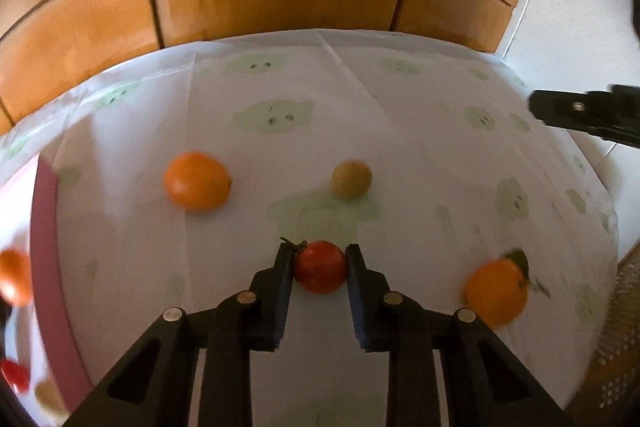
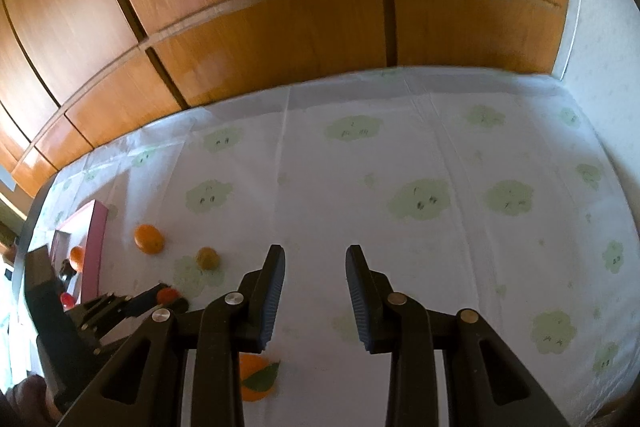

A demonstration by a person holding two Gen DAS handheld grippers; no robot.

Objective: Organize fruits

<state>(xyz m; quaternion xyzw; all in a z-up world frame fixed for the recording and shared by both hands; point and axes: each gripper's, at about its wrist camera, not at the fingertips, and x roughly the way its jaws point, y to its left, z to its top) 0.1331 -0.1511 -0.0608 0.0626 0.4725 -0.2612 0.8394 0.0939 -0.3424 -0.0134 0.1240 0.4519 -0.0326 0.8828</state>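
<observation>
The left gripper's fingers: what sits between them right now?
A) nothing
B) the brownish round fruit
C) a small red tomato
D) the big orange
C: in the left wrist view the left gripper has its two black fingers pressed against either side of the small red tomato on the tablecloth.

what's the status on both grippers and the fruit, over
Left gripper shut on red tomato. Right gripper empty above the tablecloth. Nothing blocking; pink tray sits left.
</observation>
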